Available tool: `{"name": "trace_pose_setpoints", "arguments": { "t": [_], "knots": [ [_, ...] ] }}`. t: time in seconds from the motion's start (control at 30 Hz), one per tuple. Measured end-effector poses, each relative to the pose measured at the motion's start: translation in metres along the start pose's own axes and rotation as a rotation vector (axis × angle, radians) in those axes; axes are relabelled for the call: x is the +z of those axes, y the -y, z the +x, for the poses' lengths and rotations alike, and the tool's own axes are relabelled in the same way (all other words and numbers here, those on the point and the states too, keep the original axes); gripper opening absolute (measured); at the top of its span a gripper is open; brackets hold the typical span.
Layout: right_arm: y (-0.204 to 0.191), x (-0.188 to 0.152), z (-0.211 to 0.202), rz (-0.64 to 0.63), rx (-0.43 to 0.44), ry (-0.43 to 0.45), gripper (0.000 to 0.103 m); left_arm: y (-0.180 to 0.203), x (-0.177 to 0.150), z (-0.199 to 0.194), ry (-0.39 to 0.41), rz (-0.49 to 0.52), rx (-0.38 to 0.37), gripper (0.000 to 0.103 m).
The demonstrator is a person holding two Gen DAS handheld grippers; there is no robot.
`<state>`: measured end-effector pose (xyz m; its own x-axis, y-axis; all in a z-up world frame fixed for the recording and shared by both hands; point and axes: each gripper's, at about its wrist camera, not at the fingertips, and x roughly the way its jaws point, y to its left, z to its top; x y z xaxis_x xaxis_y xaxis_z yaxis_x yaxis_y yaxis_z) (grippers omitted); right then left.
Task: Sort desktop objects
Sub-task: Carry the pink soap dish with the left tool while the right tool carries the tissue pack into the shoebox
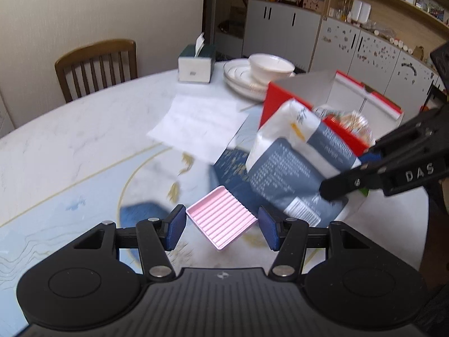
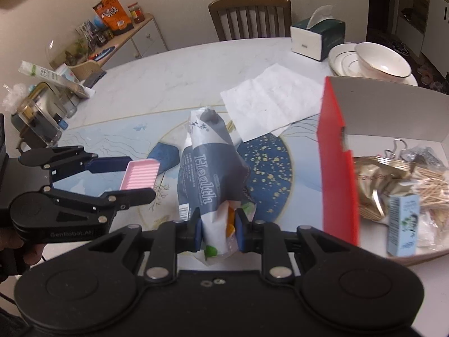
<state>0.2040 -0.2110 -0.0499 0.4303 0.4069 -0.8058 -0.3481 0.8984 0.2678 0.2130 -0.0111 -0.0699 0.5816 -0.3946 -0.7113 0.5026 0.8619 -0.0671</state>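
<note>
My right gripper [image 2: 218, 231] pinches the end of the "Health" tissue pack [image 2: 209, 174], lifted at mid-frame. My left gripper [image 1: 221, 229], part open, clamps the pink ridged tray [image 1: 221, 220]; its body reads "Genrobot.AI". I judge sorting underway: the red box [image 2: 338, 168] at right already holds toothpicks and packets, while the paper sheet [image 2: 269, 98] and tissue box [image 2: 317, 38] beyond lie unsorted.

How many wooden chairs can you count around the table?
1: the wooden chair stands at the far edge of the table, left of the tissue box. Others may be hidden outside both views.
</note>
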Motion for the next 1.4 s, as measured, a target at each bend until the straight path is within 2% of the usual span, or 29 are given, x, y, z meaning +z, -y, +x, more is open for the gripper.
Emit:
{"name": "trace_pose_setpoints", "arguments": {
  "t": [0.33, 0.77, 1.07, 1.4],
  "knots": [
    [0.052, 0.007, -0.044, 0.017, 0.038, 0.071, 0.022, 0.053, 0.038, -0.001, 0.056, 0.010, 0.023, 0.056],
    [0.134, 0.009, -0.081, 0.065, 0.031, 0.139, 0.022, 0.126, 0.080, 0.025, 0.068, 0.069, 0.017, 0.056],
    [0.194, 0.010, -0.106, 0.120, -0.032, 0.184, 0.022, 0.169, 0.107, 0.052, 0.071, 0.104, -0.005, 0.056],
    [0.243, 0.010, -0.107, 0.149, -0.158, 0.158, 0.022, 0.200, 0.130, 0.098, 0.026, 0.143, 0.027, 0.056]
  ]
}}
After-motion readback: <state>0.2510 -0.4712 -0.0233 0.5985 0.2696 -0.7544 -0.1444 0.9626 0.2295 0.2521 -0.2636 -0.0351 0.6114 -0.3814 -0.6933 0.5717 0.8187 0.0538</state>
